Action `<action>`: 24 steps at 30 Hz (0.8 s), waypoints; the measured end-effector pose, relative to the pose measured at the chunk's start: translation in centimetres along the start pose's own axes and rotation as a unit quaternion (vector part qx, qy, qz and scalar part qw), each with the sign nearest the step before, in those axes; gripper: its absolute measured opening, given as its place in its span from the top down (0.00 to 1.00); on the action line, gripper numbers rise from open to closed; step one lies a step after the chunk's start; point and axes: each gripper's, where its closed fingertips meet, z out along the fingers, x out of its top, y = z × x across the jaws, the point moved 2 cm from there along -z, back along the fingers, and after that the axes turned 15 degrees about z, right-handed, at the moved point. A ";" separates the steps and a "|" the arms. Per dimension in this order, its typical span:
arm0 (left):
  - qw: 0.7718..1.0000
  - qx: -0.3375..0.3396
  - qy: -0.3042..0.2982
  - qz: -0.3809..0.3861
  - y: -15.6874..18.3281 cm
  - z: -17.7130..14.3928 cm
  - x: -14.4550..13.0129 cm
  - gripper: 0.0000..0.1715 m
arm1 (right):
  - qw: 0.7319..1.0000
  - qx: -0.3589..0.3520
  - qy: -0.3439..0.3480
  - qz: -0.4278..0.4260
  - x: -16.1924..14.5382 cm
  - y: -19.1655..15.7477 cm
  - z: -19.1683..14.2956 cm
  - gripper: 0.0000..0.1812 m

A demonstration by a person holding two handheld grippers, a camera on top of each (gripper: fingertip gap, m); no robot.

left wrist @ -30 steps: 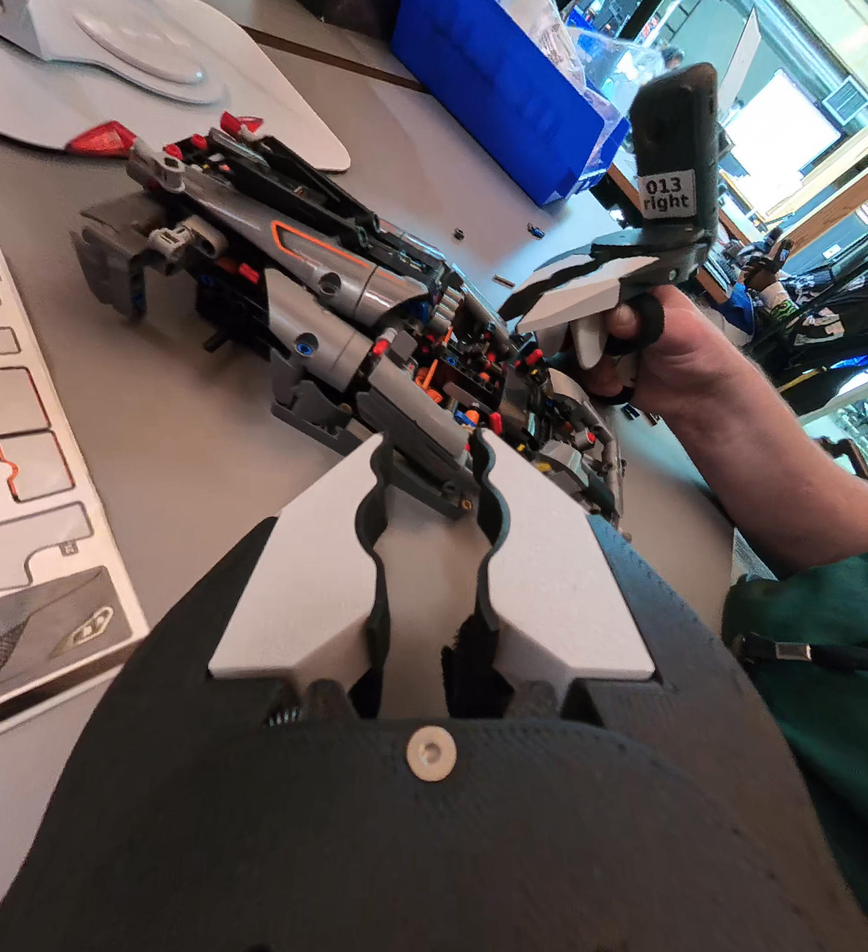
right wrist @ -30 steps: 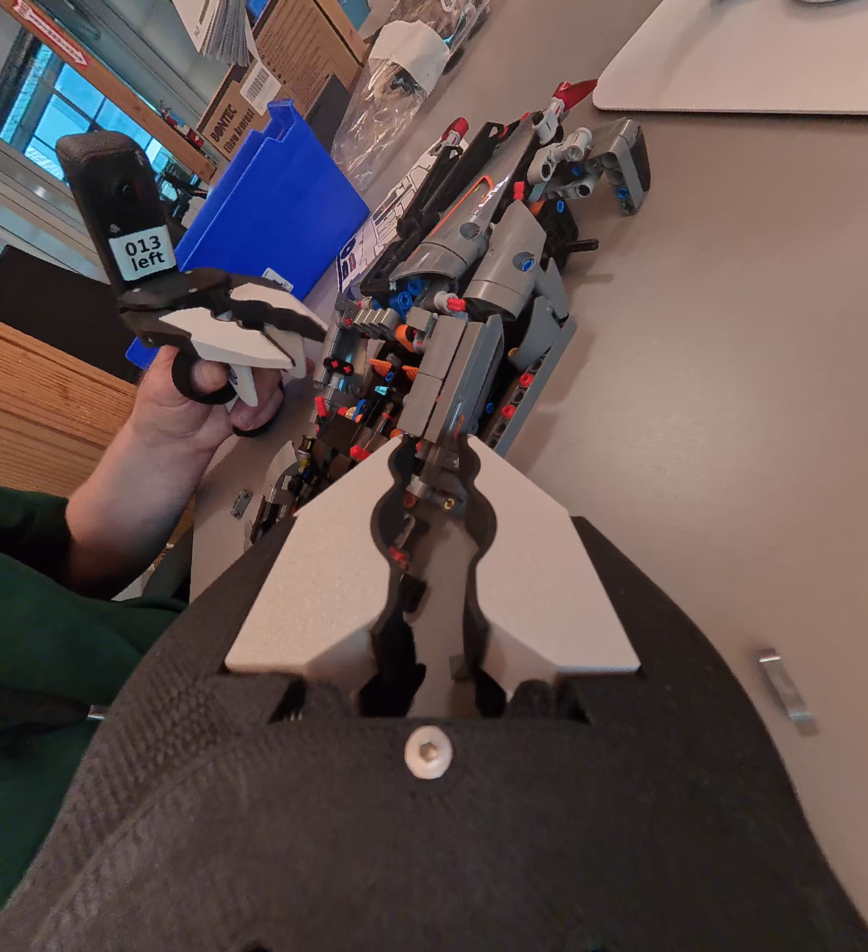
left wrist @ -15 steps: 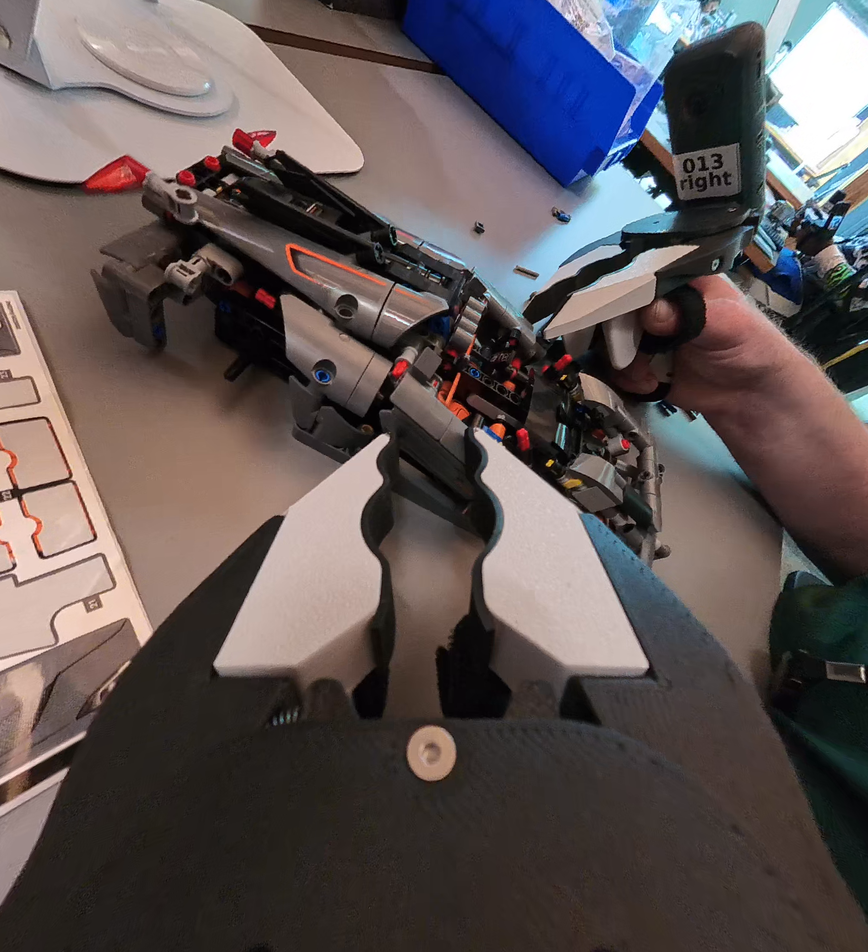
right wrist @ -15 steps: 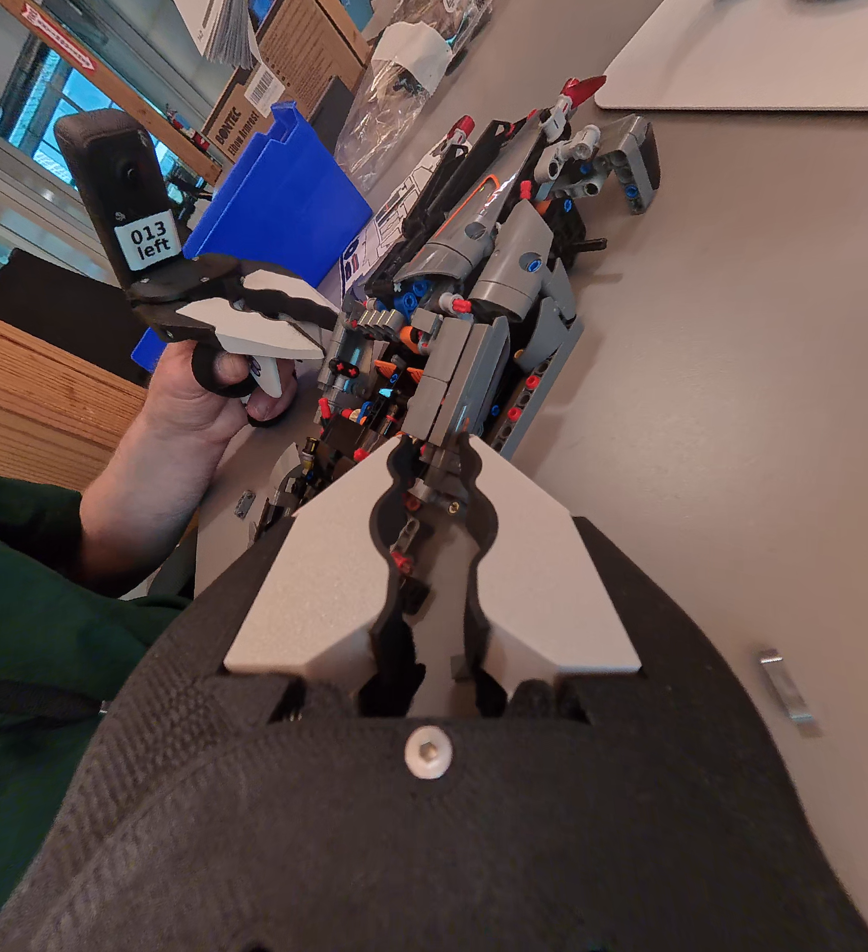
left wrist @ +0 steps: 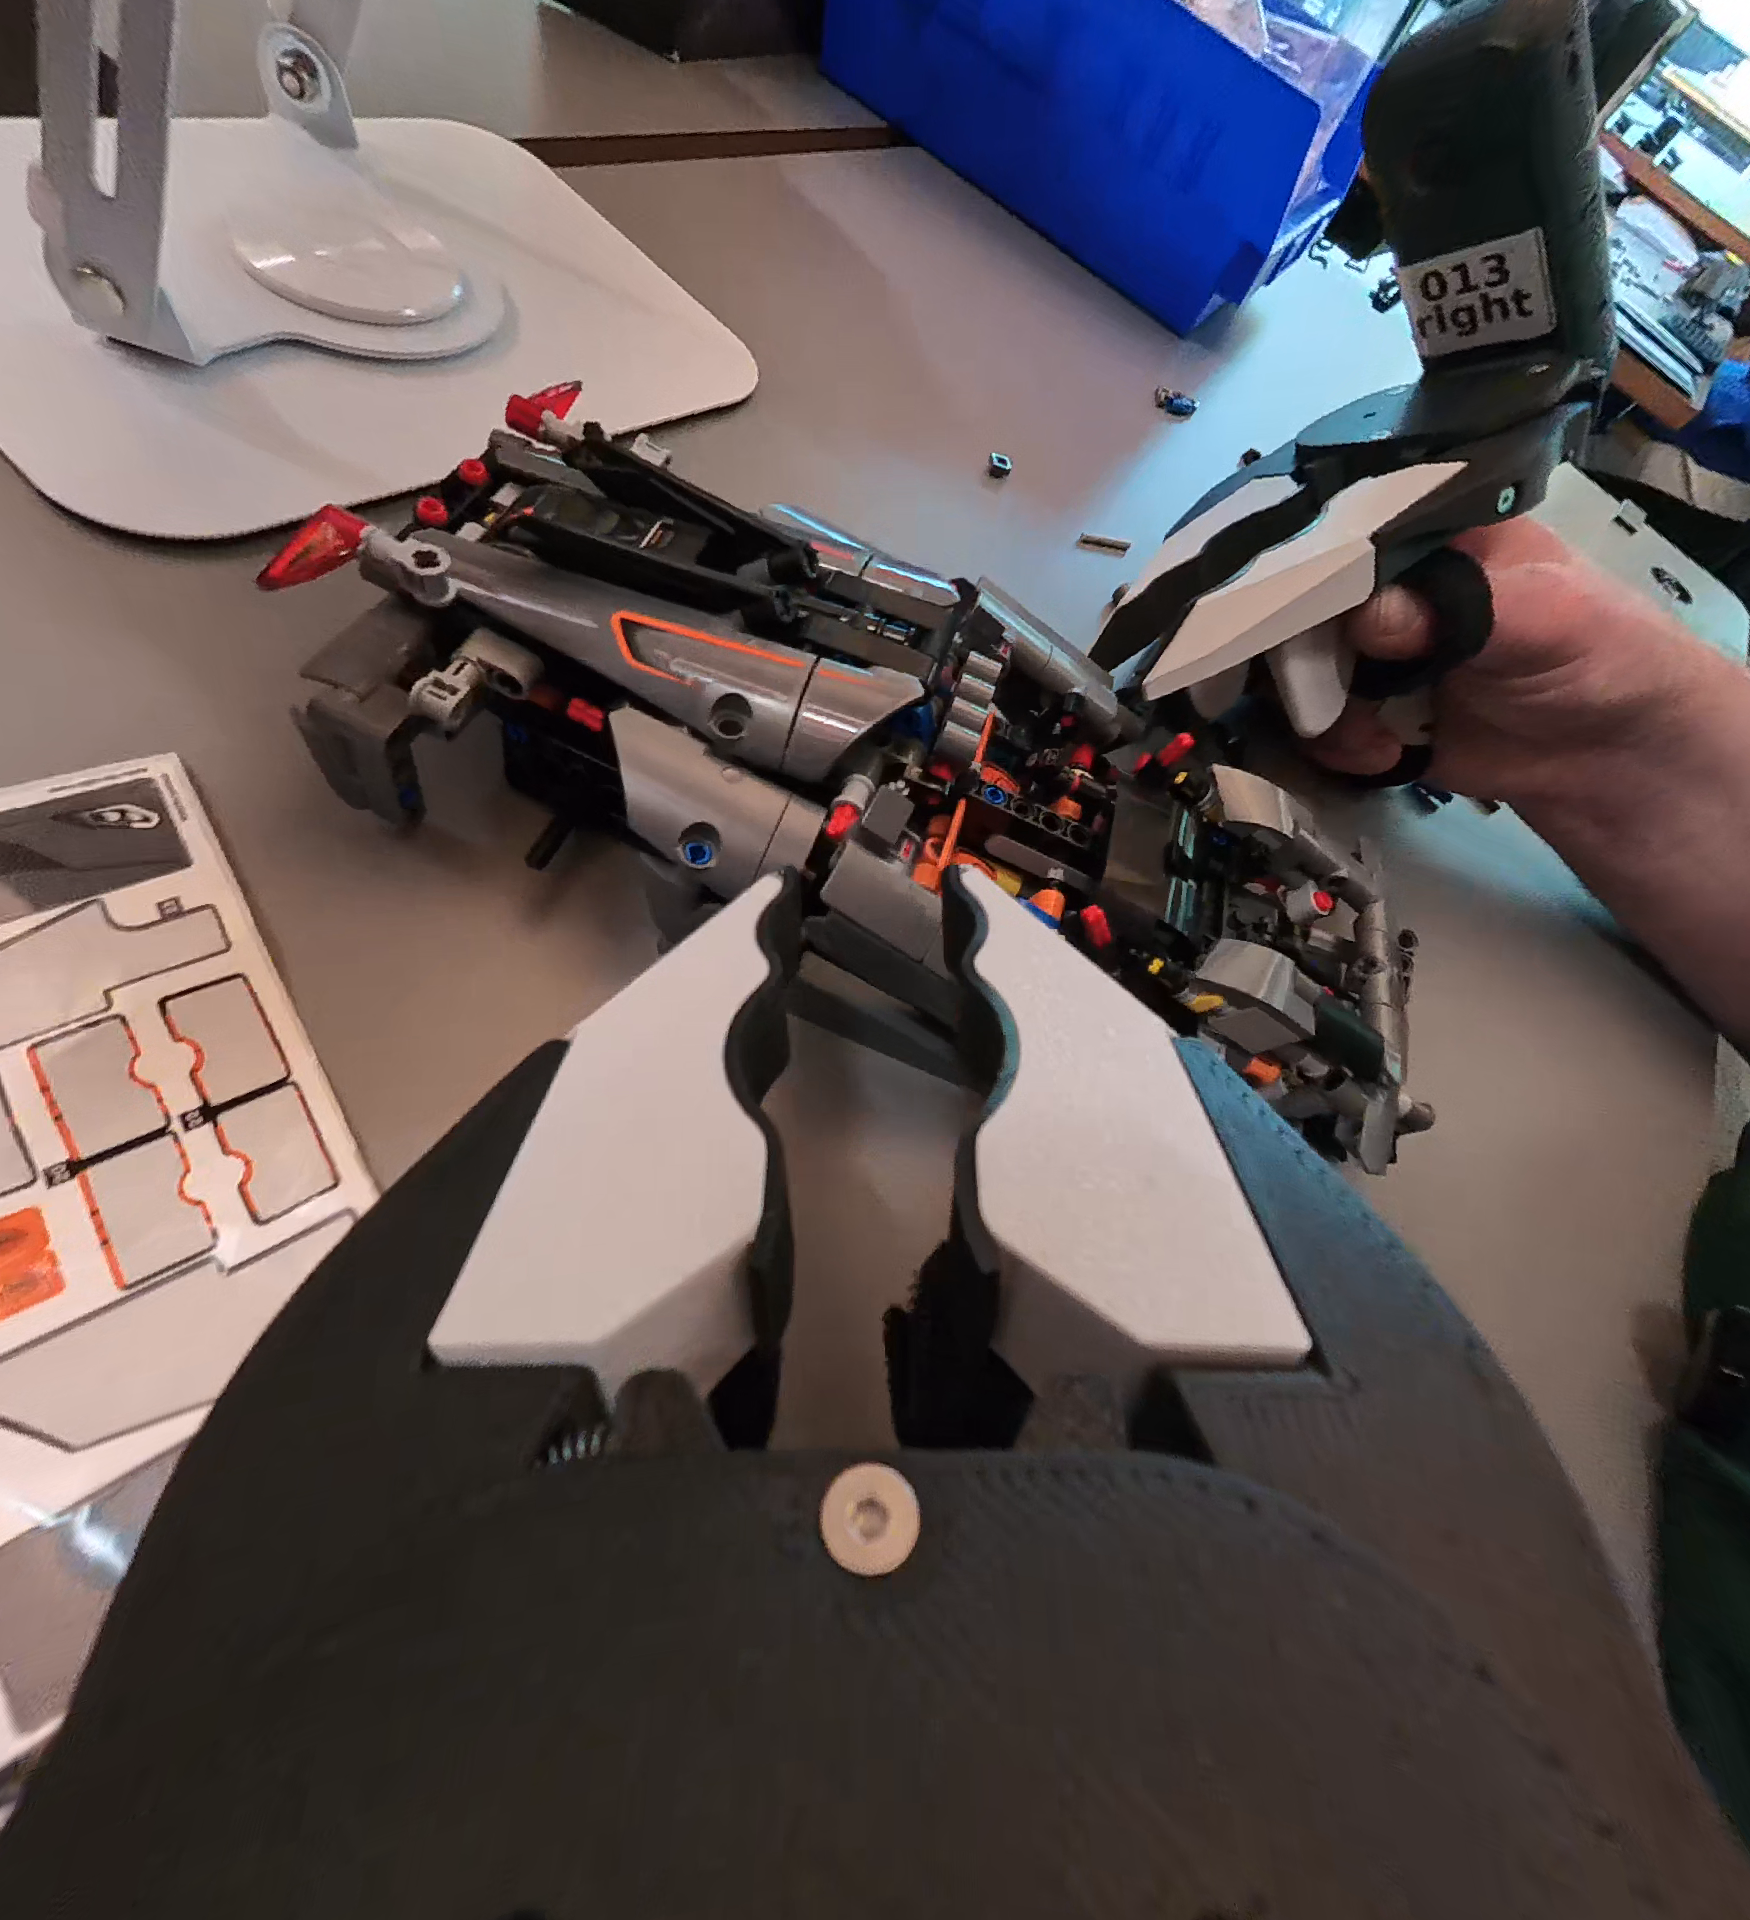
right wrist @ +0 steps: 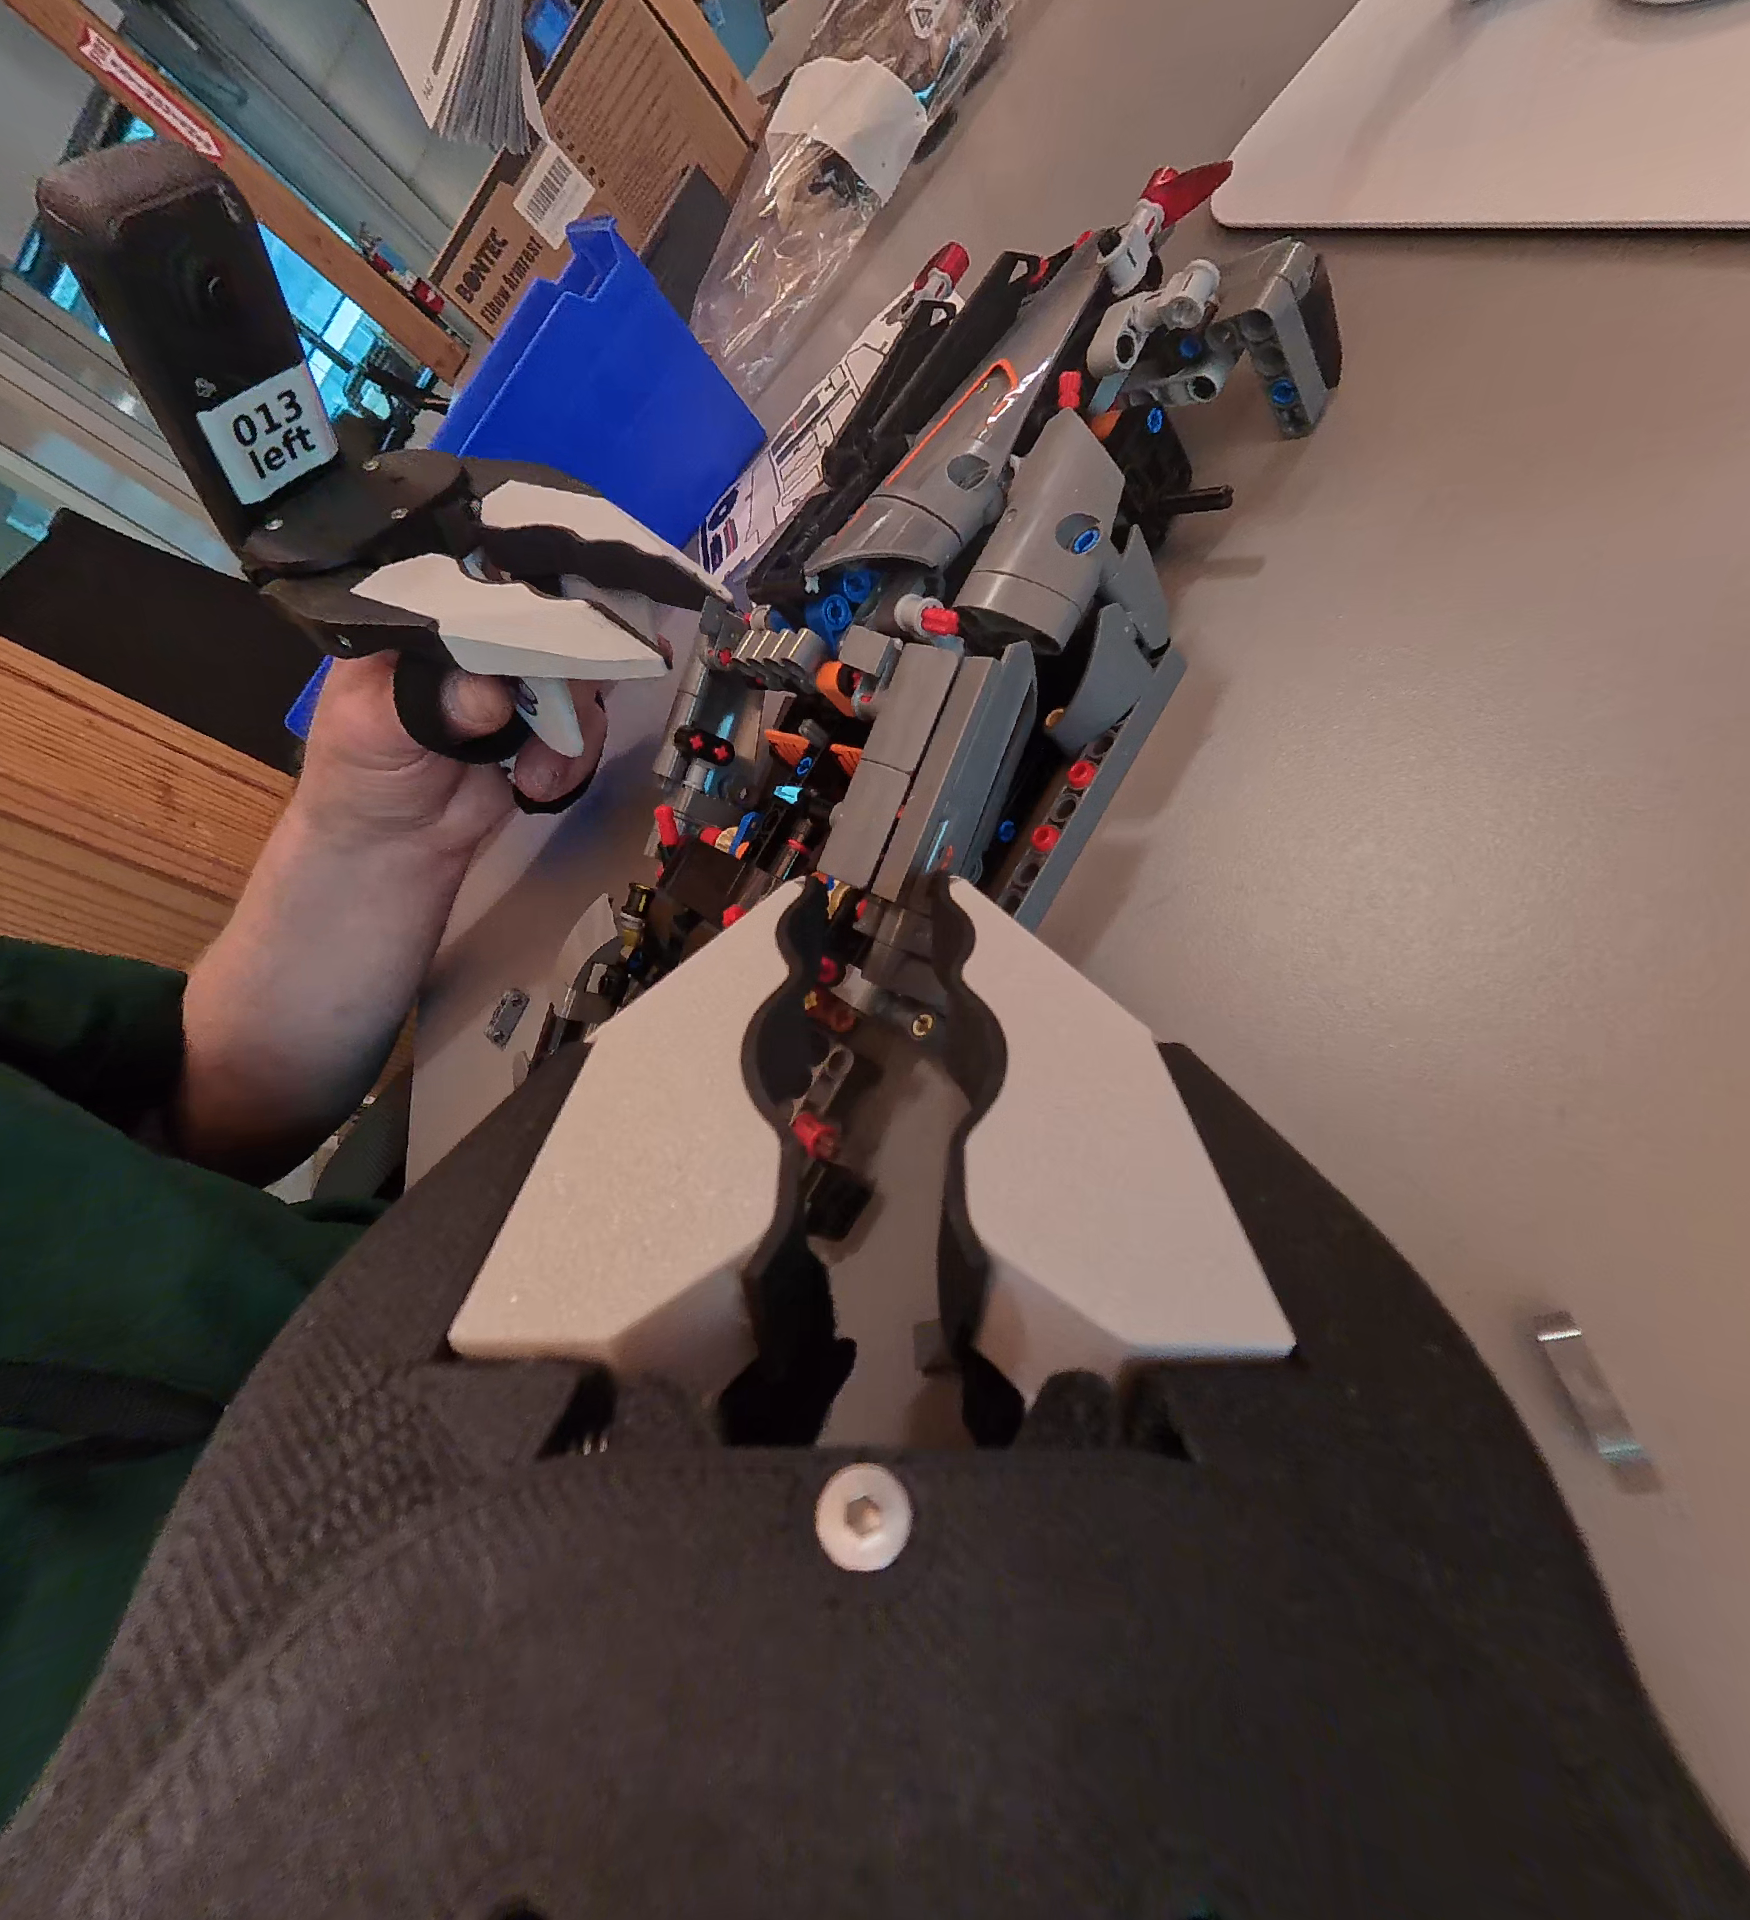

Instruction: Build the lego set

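A partly built grey, black and orange lego car (left wrist: 746, 675) lies on the grey table; it also shows in the right wrist view (right wrist: 1006, 540). My left gripper (left wrist: 869, 883) is open, its tips on either side of a grey side panel at the car's middle. In the right wrist view it (right wrist: 684, 623) hangs over the car's far side. My right gripper (right wrist: 876, 888) is open and straddles a grey part at the car's near end. In the left wrist view it (left wrist: 1125, 670) rests against the car's far edge.
A sticker sheet (left wrist: 102, 1039) lies left of the car. A white monitor stand base (left wrist: 538, 343) sits behind it, and a blue bin (left wrist: 1079, 145) stands at the back. Small loose pieces (left wrist: 999, 464) lie near the bin. A silver piece (right wrist: 1588, 1392) lies right of my right gripper. Across from one pair of fingers to the other is roughly 12 cm.
My left gripper has moved forward and up along the car's side, from the panel's end to its middle. The right gripper and the car have stayed still.
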 end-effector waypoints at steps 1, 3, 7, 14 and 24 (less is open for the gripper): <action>1.000 -0.006 -0.002 0.003 0.2 0.2 0.0 0.87 | 1.000 0.000 0.000 0.000 0.0 0.0 0.0 0.90; 1.000 -0.003 -0.009 0.012 0.2 0.5 -0.1 0.87 | 1.000 0.001 0.000 0.000 0.0 0.0 0.0 0.90; 1.000 -0.003 -0.017 0.020 0.2 0.6 -0.2 0.89 | 1.000 0.003 -0.001 -0.001 0.0 -0.1 0.0 0.90; 0.999 -0.015 -0.022 0.025 0.4 0.7 -0.3 0.90 | 1.000 0.002 -0.001 -0.001 0.0 -0.1 -0.1 0.90; 1.000 -0.017 -0.012 0.011 1.0 0.2 -0.6 0.90 | 1.000 0.012 -0.003 -0.005 -0.1 -0.3 -0.1 0.89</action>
